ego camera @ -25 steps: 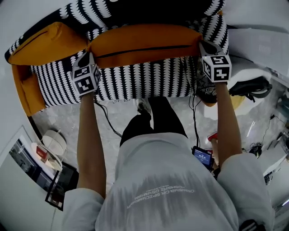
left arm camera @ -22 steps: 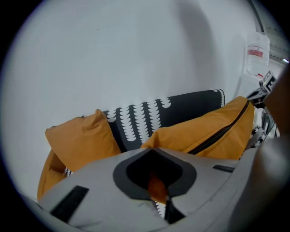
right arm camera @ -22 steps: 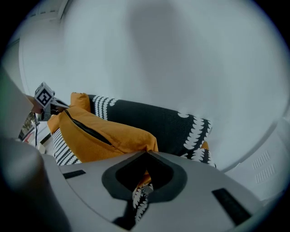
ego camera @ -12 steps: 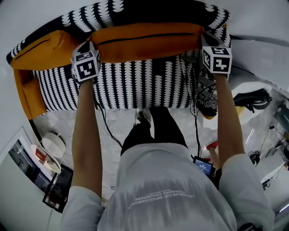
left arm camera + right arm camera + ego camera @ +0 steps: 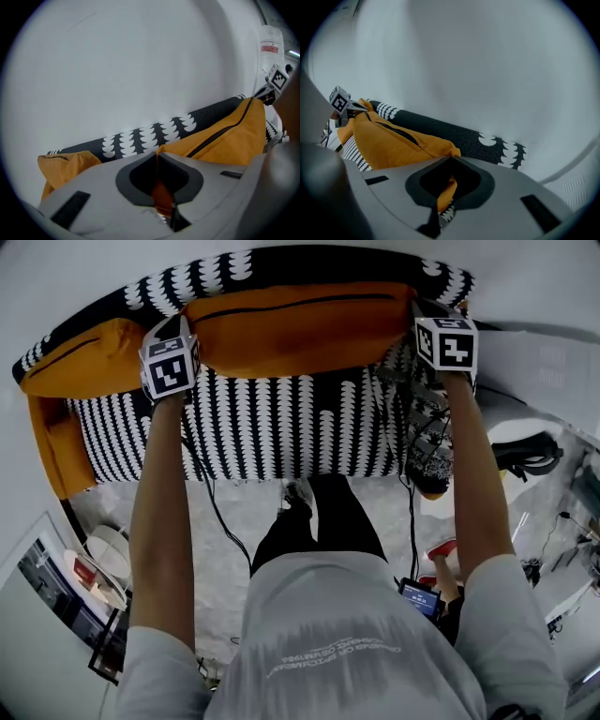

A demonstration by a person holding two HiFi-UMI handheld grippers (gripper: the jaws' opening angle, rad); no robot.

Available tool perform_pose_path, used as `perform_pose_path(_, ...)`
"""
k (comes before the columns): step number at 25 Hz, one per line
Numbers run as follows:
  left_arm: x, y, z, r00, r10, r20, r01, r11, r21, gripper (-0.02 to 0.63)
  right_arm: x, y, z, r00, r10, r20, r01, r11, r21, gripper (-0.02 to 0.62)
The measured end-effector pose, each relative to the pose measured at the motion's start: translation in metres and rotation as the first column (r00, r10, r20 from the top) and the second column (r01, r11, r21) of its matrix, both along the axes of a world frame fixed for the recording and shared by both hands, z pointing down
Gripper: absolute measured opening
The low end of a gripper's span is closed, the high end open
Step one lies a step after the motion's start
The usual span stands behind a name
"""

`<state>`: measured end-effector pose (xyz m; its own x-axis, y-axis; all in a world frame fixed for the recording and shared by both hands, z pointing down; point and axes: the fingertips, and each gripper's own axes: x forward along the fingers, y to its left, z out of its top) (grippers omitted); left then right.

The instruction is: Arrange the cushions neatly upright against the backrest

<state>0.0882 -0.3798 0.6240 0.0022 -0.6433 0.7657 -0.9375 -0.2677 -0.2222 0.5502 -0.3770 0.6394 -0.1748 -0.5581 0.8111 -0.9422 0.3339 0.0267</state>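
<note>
A long orange cushion [image 5: 300, 326] with a dark zip lies along the black-and-white patterned backrest [image 5: 281, 263] of the sofa. My left gripper [image 5: 180, 334] is shut on the cushion's left corner, and orange fabric shows between its closed jaws [image 5: 157, 157]. My right gripper [image 5: 419, 310] is shut on the right corner, with fabric pinched in its tips [image 5: 451, 159]. The cushion [image 5: 225, 136] [image 5: 389, 140] hangs stretched between them. A second orange cushion [image 5: 80, 357] [image 5: 65, 164] leans at the sofa's left end.
The patterned seat [image 5: 281, 427] spreads below the cushion, with an orange armrest [image 5: 52, 442] on its left. A white wall [image 5: 140, 61] rises right behind the backrest. Cables [image 5: 216, 512], a dark shoe [image 5: 431, 470] and clutter lie on the floor in front.
Both grippers have carried the long cushion away from the seat's front, up toward the backrest. Their grip on its two corners has not changed.
</note>
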Motion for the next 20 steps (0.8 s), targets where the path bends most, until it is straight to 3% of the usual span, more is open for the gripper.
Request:
perform_pose_path(3, -0.002, -0.008, -0.013, 0.999, -0.016, -0.048, 0.018, 0.998, 0.055, 0.061, 0.003, -0.008, -0.011, 1.0, 0.012, -0.02, -0.011, 0.999, 0.044, 0.021)
perform_pose_path(6, 0.0, -0.015, -0.031, 0.996, -0.03, -0.087, 0.041, 0.99, 0.131, 0.129, 0.011, -0.012, -0.023, 0.998, 0.036, -0.056, -0.029, 0.993, 0.112, 0.08)
perform_pose_path(11, 0.006, -0.014, -0.058, 0.992, -0.03, -0.119, 0.057, 0.973, 0.224, 0.129, 0.028, -0.012, -0.052, 0.992, 0.121, -0.035, -0.111, 0.971, 0.212, 0.123)
perform_pose_path(16, 0.016, -0.001, -0.103, 0.974, 0.019, -0.226, 0.057, 0.944, 0.326, 0.13, 0.022, 0.004, -0.081, 0.994, 0.105, -0.035, -0.095, 0.968, 0.234, 0.123)
perform_pose_path(20, 0.026, 0.031, -0.123, 0.961, 0.049, -0.272, 0.05, 0.937, 0.345, 0.128, 0.022, 0.024, -0.105, 0.99, 0.133, -0.042, -0.117, 0.957, 0.265, 0.123)
